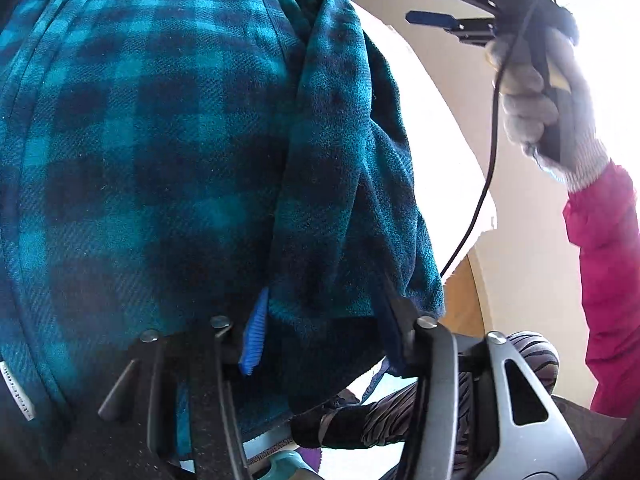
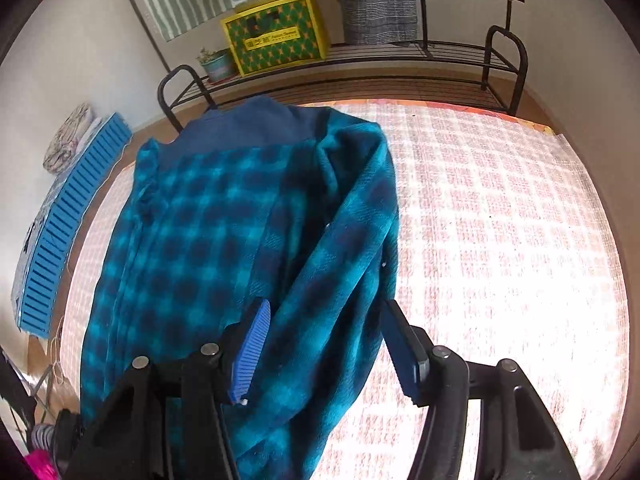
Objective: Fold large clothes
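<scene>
Teal plaid jacket edge pinched by left gripper; right gripper spread.

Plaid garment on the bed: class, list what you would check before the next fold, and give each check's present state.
1. Left gripper closed on plaid garment: ok.
2. Right gripper open, nothing between its fingers: ok.
3. Bed cover beside the garment bare: ok.
4. Folded-over side lying flat: not ok, rumpled.
5. Layers underneath smooth: cannot tell, hidden.

The plaid jacket hides the left gripper's right fingertip.
</scene>
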